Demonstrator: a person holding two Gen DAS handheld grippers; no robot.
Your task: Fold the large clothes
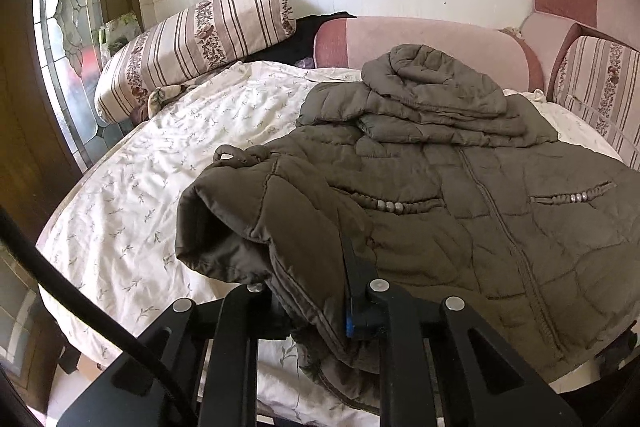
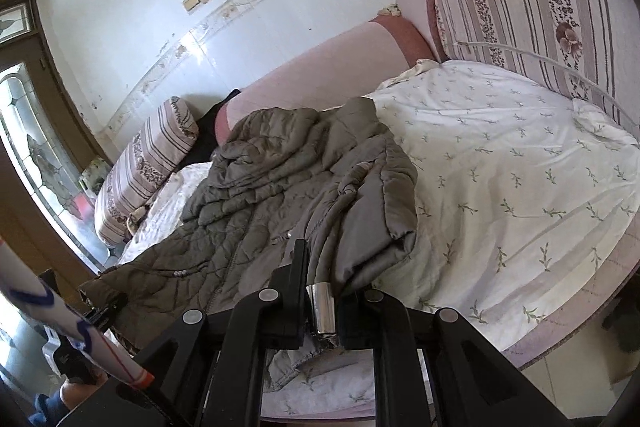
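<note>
An olive-brown quilted hooded jacket (image 1: 480,211) lies front up on the white floral bedsheet (image 1: 160,163), hood folded down onto its chest. My left gripper (image 1: 316,291) is shut on the jacket's left hem corner, which is lifted and folded toward the zipper. In the right wrist view the jacket (image 2: 256,203) runs from the bed's near edge toward the far bolster. My right gripper (image 2: 320,291) is shut on the jacket's right hem edge beside a silver cord end (image 2: 322,311), and that side (image 2: 380,223) is folded over the zipper.
Striped floral bolsters (image 1: 192,43) and pink cushions (image 1: 420,43) line the bed's far side against a white tiled wall. A stained-glass door (image 1: 64,39) stands at left. Open bedsheet (image 2: 520,187) lies right of the jacket. The bed's near edge (image 2: 560,339) is close.
</note>
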